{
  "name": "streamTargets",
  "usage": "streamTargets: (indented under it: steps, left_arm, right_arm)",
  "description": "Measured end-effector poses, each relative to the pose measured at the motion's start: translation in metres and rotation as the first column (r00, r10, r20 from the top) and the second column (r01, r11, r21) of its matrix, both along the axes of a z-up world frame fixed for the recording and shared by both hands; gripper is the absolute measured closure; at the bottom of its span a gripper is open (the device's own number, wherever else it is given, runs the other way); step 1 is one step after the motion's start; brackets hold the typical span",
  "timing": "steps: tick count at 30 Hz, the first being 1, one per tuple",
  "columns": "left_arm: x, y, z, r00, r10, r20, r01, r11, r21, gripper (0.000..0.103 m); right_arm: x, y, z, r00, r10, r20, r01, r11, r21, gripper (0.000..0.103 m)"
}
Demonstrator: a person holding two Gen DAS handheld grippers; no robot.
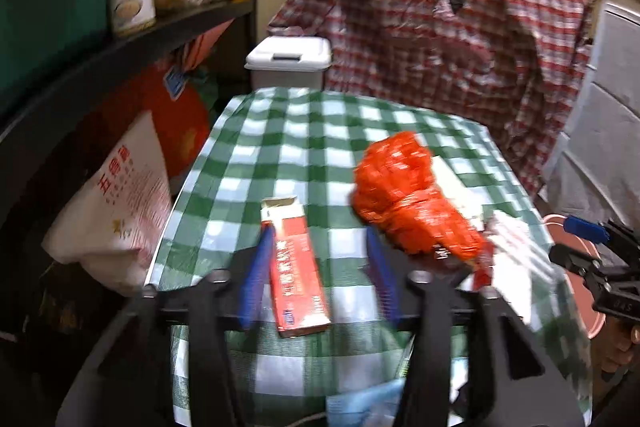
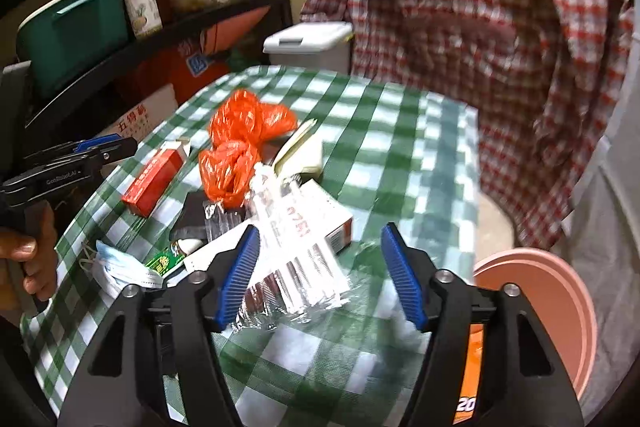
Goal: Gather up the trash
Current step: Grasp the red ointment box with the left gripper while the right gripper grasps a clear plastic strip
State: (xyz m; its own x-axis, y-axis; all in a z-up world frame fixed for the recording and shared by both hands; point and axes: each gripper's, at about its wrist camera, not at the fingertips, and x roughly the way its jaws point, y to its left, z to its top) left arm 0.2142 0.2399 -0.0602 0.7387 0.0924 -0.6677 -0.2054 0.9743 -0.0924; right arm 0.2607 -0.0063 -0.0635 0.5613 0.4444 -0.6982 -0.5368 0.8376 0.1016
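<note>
Straddling the red box [image 1: 298,267] with the left gripper [image 1: 316,275] gaping, ready to pinch; right gripper [image 2: 320,275] likewise spread, bracketing the clear wrapper [image 2: 296,267] beside the pink bin [image 2: 560,307].

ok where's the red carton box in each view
Left wrist: the red carton box lies low at centre on the checked tablecloth, between the left gripper jaws.
Right wrist: the same box lies left of centre, near the cloth's left edge.
Shared landmark: the orange plastic bag, just right of the box in both.
</note>
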Motion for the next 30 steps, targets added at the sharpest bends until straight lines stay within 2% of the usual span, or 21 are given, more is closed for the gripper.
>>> streamTargets:
  steps: [2,6,13,17,20,24,26,30]
  left_arm:
    - [0.004,0.006,-0.01,0.999,0.006,-0.035,-0.007,1.0,-0.029,0.046]
    - [0.009,0.009,-0.023,0.997,0.013,-0.079,-0.015,0.999,-0.036,0.045]
    - [0.016,0.013,-0.042,0.989,0.011,-0.148,-0.019,0.998,-0.056,0.045]
    - [0.018,0.014,-0.045,0.987,0.017,-0.159,-0.026,0.998,-0.059,0.047]
    - [0.021,0.016,-0.046,0.984,0.023,-0.175,-0.035,0.997,-0.066,0.064]
    - [0.022,0.013,-0.046,0.981,0.037,-0.192,-0.047,0.998,-0.048,0.067]
    - [0.021,0.012,-0.043,0.981,0.052,-0.186,-0.059,0.998,-0.033,0.067]
    - [0.019,0.011,-0.029,0.983,0.088,-0.161,-0.091,0.996,-0.012,0.068]
  right_arm:
    - [0.003,0.004,-0.006,1.0,0.01,-0.025,-0.01,1.0,-0.007,0.037]
    - [0.007,0.01,-0.018,0.997,0.031,-0.069,-0.033,0.999,-0.032,0.035]
    - [0.005,0.016,-0.022,0.995,0.057,-0.079,-0.061,0.997,-0.043,0.037]
    - [0.003,0.018,-0.02,0.994,0.077,-0.075,-0.08,0.996,-0.036,0.051]
    - [-0.001,0.02,-0.018,0.993,0.1,-0.069,-0.103,0.994,-0.038,0.067]
    - [-0.008,0.021,-0.016,0.99,0.131,-0.055,-0.134,0.99,-0.048,0.09]
    - [-0.01,0.022,-0.014,0.99,0.136,-0.043,-0.138,0.989,-0.058,0.094]
    - [-0.016,0.018,-0.005,0.991,0.134,-0.01,-0.135,0.99,-0.05,0.096]
